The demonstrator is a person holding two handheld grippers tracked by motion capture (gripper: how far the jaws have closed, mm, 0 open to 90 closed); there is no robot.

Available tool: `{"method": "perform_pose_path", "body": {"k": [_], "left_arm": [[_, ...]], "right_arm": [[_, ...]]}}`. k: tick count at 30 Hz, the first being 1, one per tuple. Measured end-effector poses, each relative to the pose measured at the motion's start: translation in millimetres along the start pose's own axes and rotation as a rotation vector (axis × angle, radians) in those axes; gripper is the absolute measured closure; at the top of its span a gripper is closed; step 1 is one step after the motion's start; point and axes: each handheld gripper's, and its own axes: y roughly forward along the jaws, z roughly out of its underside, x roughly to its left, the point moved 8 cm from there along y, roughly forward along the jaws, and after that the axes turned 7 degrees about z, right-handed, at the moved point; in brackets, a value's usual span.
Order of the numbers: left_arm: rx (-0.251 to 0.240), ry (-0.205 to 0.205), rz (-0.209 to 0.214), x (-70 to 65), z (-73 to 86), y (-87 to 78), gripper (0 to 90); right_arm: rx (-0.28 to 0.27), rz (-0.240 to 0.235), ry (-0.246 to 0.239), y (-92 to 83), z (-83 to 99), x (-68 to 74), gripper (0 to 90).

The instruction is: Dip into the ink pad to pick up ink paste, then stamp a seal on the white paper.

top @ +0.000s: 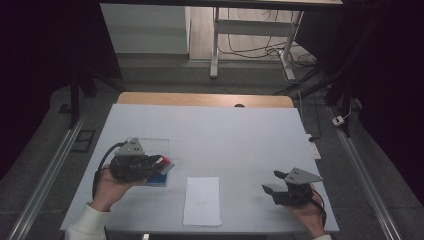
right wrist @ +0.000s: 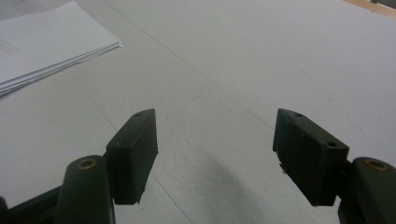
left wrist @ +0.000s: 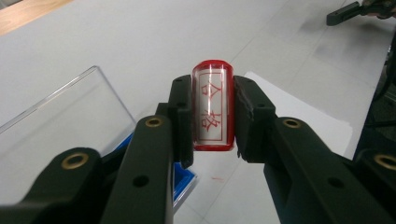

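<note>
My left gripper (left wrist: 212,112) is shut on a red stamp (left wrist: 212,105) whose white face carries red characters; the stamp stands upright between the jaws. In the high view the left gripper (top: 157,162) sits at the table's left over a blue ink pad (top: 161,176), with the red stamp (top: 161,160) at its tip. A stack of white paper (top: 202,200) lies at the front centre, also seen as the paper (left wrist: 303,114) beyond the stamp. My right gripper (top: 272,182) stands open at the front right, and its jaws (right wrist: 215,154) hold nothing above the bare table.
A clear plastic lid (left wrist: 56,121) lies left of the stamp, beside the blue ink pad (left wrist: 184,184). A white sheet covers the table (top: 225,130), with a wooden edge (top: 200,99) at the back. Beyond it stand desk legs and cables (top: 280,50).
</note>
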Motion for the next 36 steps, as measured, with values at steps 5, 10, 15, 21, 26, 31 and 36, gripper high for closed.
{"method": "perform_pose_path", "body": {"k": [5, 10, 15, 21, 26, 31, 36], "left_arm": [[-0.007, 0.017, 0.021, -7.5, -4.6, 3.6, 70.1], [-0.005, 0.032, 0.039, -16.1, -7.3, 8.9, 70.0], [0.001, 0.049, 0.057, -24.0, -10.5, 15.9, 70.1], [0.007, 0.067, 0.084, -34.8, -13.7, 25.6, 70.0], [0.011, 0.078, 0.1, -40.8, -15.7, 30.3, 70.0], [0.014, 0.088, 0.113, -46.8, -17.9, 35.9, 70.0], [0.018, 0.096, 0.119, -53.6, -20.5, 40.9, 70.0]], "right_arm": [[-0.005, 0.0, 0.002, -0.2, -0.5, -0.2, 30.3], [0.003, 0.008, -0.001, -0.4, 0.5, -0.6, 30.3], [-0.012, 0.002, -0.003, -0.8, -1.6, 1.3, 30.4], [0.001, 0.001, -0.006, -0.2, 0.4, 0.9, 30.4], [-0.006, 0.002, -0.002, 0.3, -0.4, 1.8, 30.5], [0.003, -0.001, -0.01, 0.5, 0.2, 2.3, 30.4], [0.001, 0.0, -0.011, 0.3, 0.1, 2.8, 30.4]]}}
